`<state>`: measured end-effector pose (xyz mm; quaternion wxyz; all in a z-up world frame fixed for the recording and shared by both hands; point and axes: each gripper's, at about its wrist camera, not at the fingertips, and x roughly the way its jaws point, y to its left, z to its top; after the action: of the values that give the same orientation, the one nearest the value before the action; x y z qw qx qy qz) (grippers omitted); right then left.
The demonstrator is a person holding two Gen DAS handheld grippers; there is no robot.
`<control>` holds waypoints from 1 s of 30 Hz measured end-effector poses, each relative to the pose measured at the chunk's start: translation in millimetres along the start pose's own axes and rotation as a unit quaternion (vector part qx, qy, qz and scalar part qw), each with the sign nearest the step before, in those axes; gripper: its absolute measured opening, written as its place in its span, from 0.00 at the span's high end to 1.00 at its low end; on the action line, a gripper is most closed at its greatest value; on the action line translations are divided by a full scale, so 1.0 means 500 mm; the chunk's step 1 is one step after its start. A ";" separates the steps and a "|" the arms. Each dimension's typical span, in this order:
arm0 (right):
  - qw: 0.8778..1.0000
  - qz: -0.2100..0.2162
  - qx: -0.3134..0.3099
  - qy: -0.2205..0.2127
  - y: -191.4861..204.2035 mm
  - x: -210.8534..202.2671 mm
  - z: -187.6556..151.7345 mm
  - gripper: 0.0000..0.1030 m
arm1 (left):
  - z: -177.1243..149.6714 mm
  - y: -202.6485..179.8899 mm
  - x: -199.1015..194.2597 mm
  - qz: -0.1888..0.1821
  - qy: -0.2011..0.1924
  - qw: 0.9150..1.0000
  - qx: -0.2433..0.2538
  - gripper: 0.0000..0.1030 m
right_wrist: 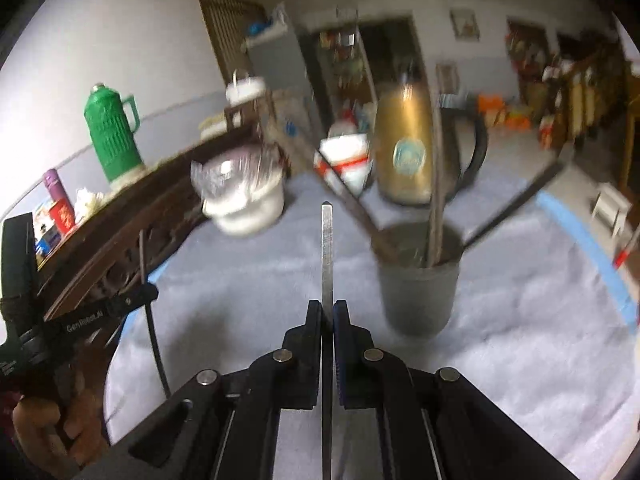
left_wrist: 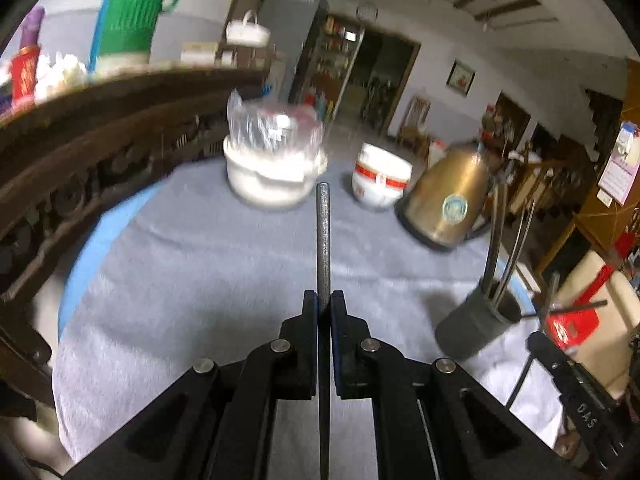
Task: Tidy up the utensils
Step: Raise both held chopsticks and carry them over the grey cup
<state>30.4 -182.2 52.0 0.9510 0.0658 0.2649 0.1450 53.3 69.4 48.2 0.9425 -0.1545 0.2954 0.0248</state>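
Left wrist view: my left tool (left_wrist: 324,304) clamps a dark metal chopstick (left_wrist: 323,240); my right tool (right_wrist: 327,312) clamps a silver metal chopstick (right_wrist: 327,252) near the grey cylindrical holder (right_wrist: 418,284).

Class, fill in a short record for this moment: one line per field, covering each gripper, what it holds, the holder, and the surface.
left gripper: shut on a dark utensil handle
right gripper: shut on a silvery utensil handle
holder: grey cup, upright, already holding several utensils
surface: grey cloth
behind the cup: gold kettle, white bowl
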 end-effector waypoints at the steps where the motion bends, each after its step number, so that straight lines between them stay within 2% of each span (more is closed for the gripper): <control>1: 1.000 -0.006 -0.005 -0.019 0.003 -0.005 0.004 0.94 | 0.000 -0.007 -0.006 0.007 -0.018 1.000 0.008 0.94; 4: 0.998 -0.025 -0.012 -0.056 0.006 -0.012 0.008 0.94 | -0.010 -0.027 -0.015 0.029 -0.061 0.997 0.036 0.94; 10: 0.996 -0.038 -0.036 -0.074 0.020 -0.037 0.001 0.93 | -0.043 -0.039 -0.037 0.049 -0.103 0.991 0.067 0.94; 16: 0.995 -0.027 -0.052 -0.080 0.035 -0.092 -0.015 0.93 | -0.059 -0.030 -0.112 0.030 -0.112 0.991 0.064 0.94; 22: 0.997 -0.016 -0.042 -0.066 0.024 -0.158 -0.045 0.94 | -0.087 -0.012 -0.185 0.016 -0.112 0.992 0.060 0.93; 30: 0.998 -0.018 -0.018 -0.060 0.001 -0.201 -0.068 0.93 | -0.101 -0.002 -0.217 0.004 -0.101 0.994 0.050 0.93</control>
<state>-69.6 -211.3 72.0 0.9686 0.0530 0.2062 0.1285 -63.7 57.8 70.3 0.9739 -0.1024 0.2001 0.0297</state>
